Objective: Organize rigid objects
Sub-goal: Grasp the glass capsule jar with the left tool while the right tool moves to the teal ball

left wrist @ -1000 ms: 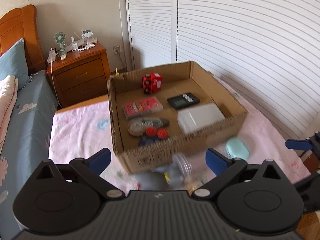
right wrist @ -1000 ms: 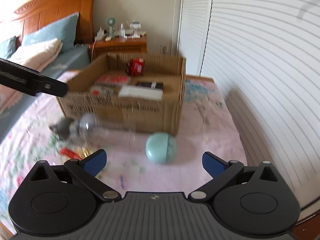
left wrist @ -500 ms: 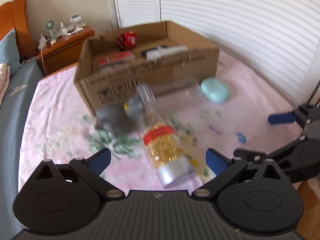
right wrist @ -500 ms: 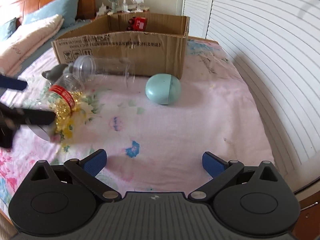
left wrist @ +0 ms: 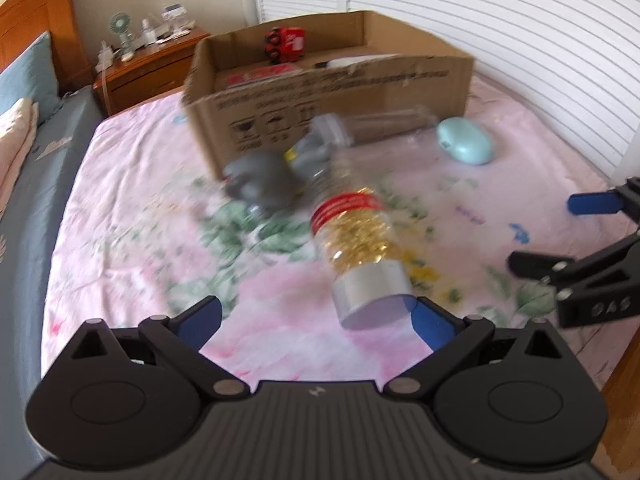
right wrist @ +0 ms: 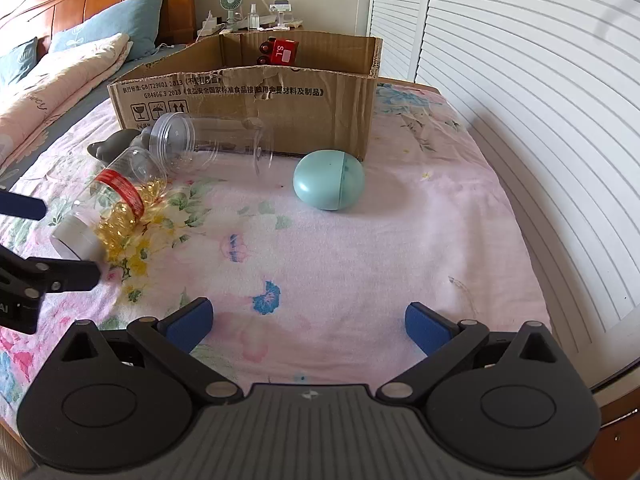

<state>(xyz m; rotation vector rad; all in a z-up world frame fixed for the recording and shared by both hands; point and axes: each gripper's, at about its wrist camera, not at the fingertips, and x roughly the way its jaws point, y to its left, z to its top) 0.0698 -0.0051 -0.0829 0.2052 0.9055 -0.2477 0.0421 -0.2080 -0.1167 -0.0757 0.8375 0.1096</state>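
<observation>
Two handheld grippers hover low over the bed, both with jaws spread wide and nothing between them. The left gripper (left wrist: 316, 322) points forward, its blue pads (left wrist: 199, 321) apart. The right gripper (right wrist: 308, 326) sits level beside it, its own blue pads (right wrist: 191, 323) equally parted.

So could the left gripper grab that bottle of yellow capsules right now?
Probably yes. The left gripper is open, and the bottle lies on its side just ahead, its grey cap nearest, with nothing in between.
</observation>
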